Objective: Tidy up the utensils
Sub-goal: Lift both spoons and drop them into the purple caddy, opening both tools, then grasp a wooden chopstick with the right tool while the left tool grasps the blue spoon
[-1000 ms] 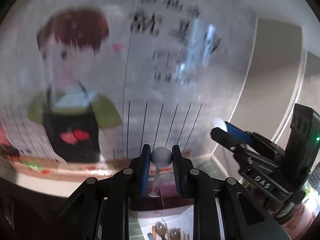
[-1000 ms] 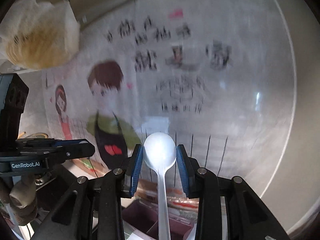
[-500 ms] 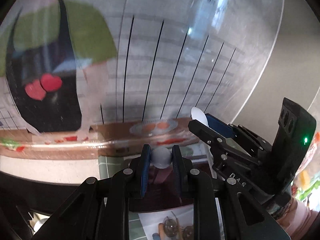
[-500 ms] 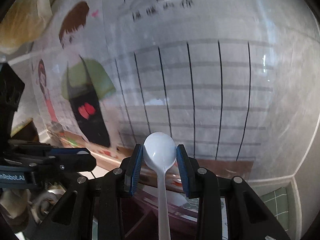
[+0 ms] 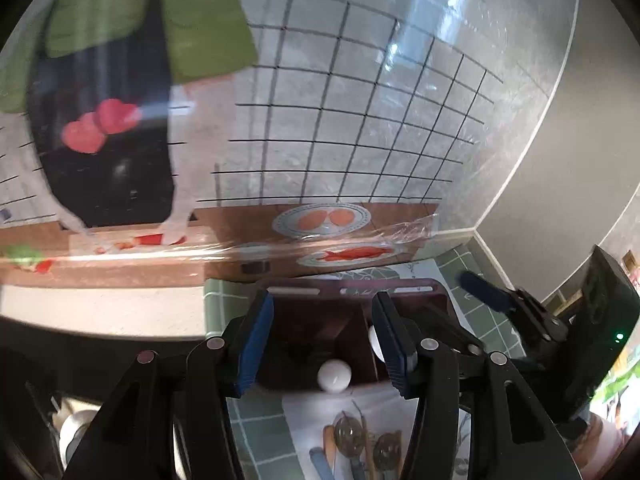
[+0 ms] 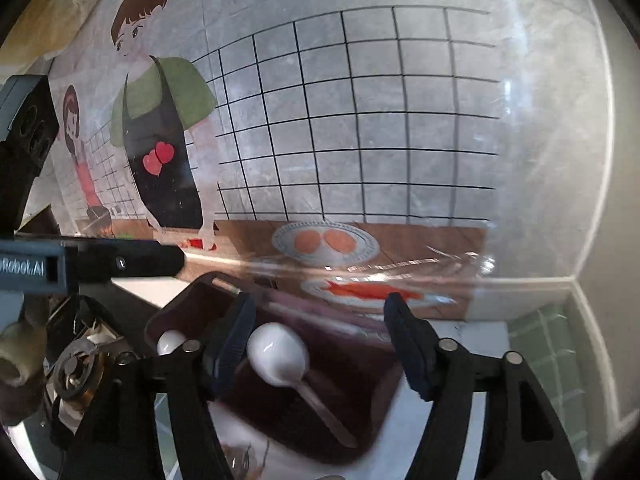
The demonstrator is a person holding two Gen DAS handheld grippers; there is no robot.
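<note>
Left gripper: fingers spread wide, holding nothing, poised above the left compartment of a dark maroon organiser tray.

Small white spoon: bowl end showing at the near edge of the tray's left compartment, between the left fingers in the left wrist view; in the right wrist view its bowl peeks up at the tray's left end.

Organiser tray: sits on the table at the foot of the wall, a divider splitting it into compartments.

Large white plastic spoon: lies loose in the tray's right compartment, bowl to the far left, handle running to the near right; it is close beside the left finger pad of the right gripper, contact unclear.

Right gripper: fingers spread wide, holding nothing, over the right compartment.

Further utensils: a blurred cluster on white cloth near the tray.

Wall poster: cartoon cook, tiled grid and plates of food, behind the tray.
</note>
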